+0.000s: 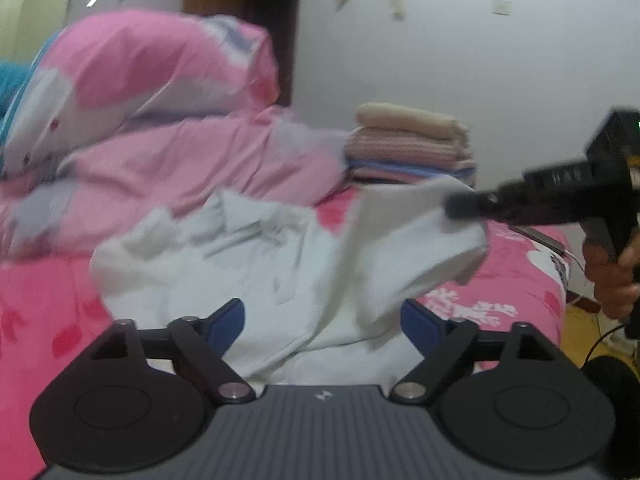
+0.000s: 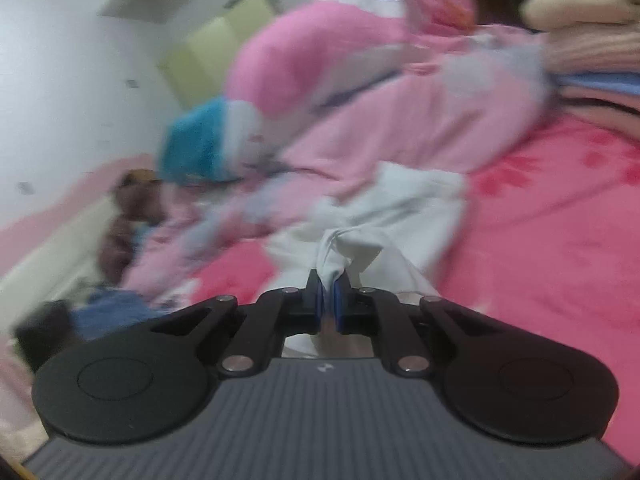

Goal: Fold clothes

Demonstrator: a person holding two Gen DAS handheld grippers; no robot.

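While right gripper (image 2: 328, 296) pinches its bunched edge | left gripper (image 1: 320, 320) gapes empty | white garment (image 1: 256, 272) mid-bed (image 1: 44, 300): light, limp; grasp hem corners.

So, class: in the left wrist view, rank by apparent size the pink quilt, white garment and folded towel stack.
1. pink quilt
2. white garment, though it lies nearer the camera
3. folded towel stack
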